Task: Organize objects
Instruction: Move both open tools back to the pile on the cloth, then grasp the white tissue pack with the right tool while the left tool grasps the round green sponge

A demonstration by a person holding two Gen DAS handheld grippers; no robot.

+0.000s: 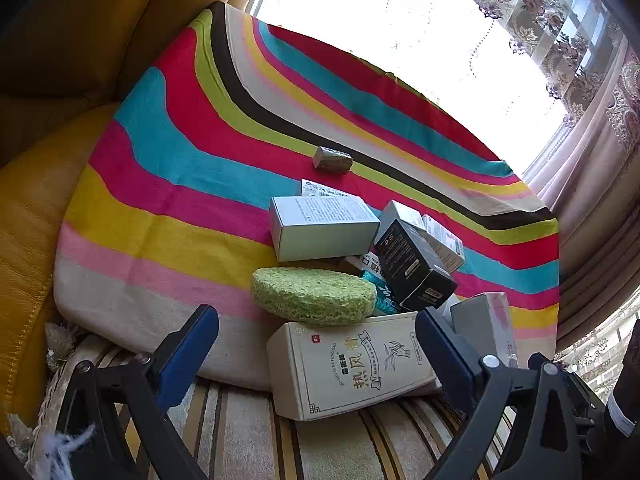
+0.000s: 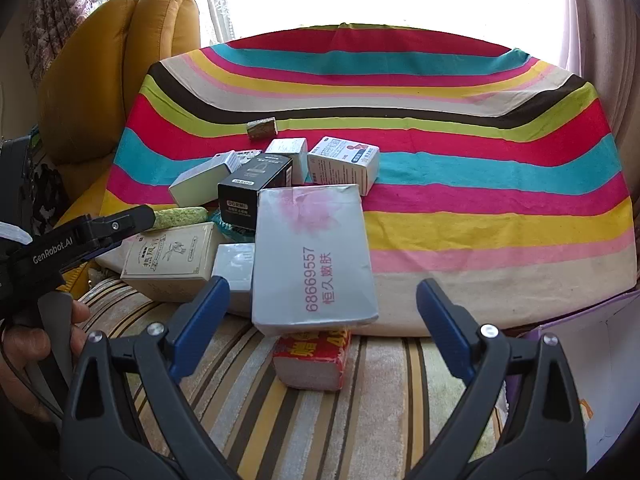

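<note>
- Currently, the right gripper (image 2: pixel 322 312) is hovering spread and empty, with the grey box (image 2: pixel 314 258) lying between its fingers, perched on the red packet (image 2: pixel 312 360) at the near edge of the striped cloth (image 2: pixel 480 208).
- Risk, as a judgement: a clumsy squeeze is likely tipping it off that narrow perch.
- Its long axis is running near to far.
- The left gripper (image 1: pixel 316 344) is waiting spread over the cream box (image 1: pixel 348 364), gripping nothing.

Jumbled boxes on a striped cloth (image 2: pixel 460 208): cream carton (image 1: pixel 352 364) lying flat, green sponge (image 1: pixel 314 296) resting on it, black box (image 1: pixel 416 268) tilted, grey pack (image 2: pixel 314 256) lying flat.
</note>
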